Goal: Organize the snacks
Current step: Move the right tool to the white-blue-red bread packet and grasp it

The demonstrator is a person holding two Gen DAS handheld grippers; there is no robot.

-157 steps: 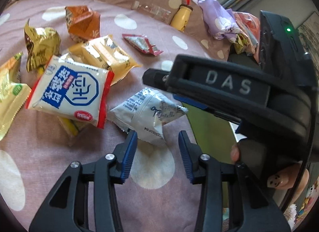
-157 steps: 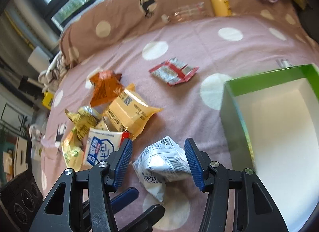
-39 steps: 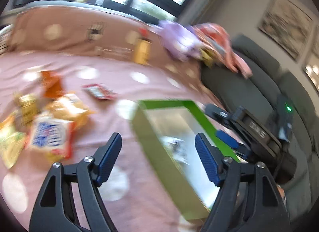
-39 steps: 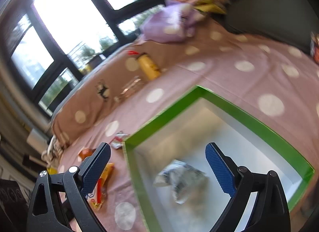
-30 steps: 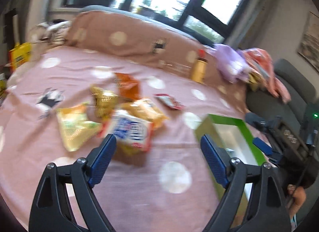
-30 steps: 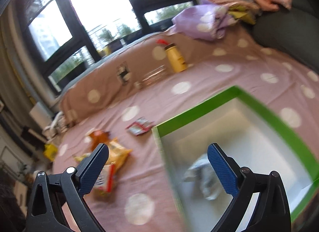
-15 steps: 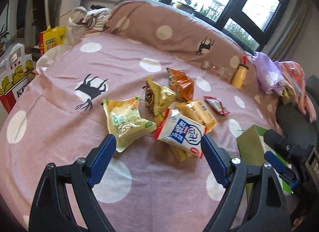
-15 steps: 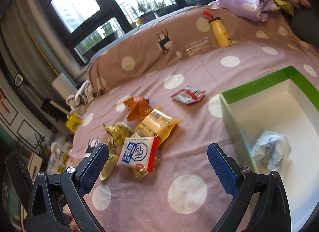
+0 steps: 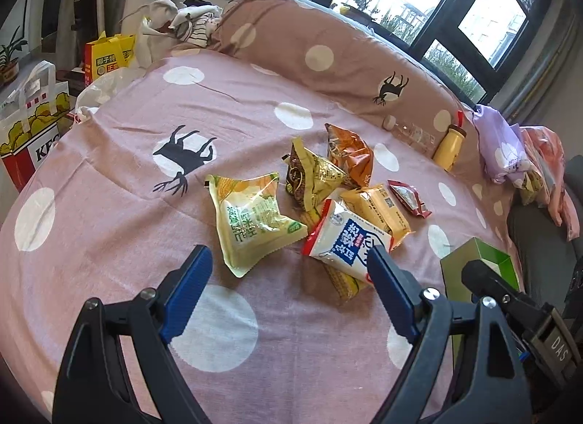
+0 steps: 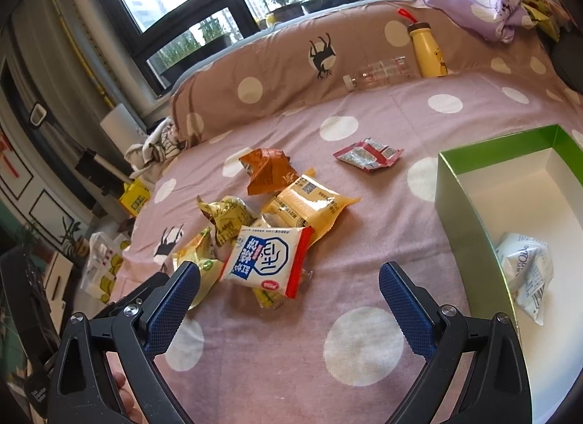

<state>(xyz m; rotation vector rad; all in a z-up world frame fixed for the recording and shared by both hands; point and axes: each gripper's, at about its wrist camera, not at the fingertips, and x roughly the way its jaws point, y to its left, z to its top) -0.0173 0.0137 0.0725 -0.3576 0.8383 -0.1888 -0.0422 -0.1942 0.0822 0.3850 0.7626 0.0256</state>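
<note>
Snacks lie heaped mid-bedspread (image 10: 277, 351), one silver pouch (image 10: 526, 271) already in the green box (image 10: 466, 212) toward its right edge. Both the left gripper (image 9: 288, 285) and right gripper (image 10: 288, 300) hover spread and empty. Best approach: descend over the topmost white-and-blue packet (image 10: 267, 260), straddle its short width, and pinch gently.

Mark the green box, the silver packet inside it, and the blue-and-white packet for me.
green box (image 10: 462, 205), right wrist view, its near left wall
silver packet (image 10: 526, 267), right wrist view, its middle
blue-and-white packet (image 10: 267, 256), right wrist view, printed face
</note>
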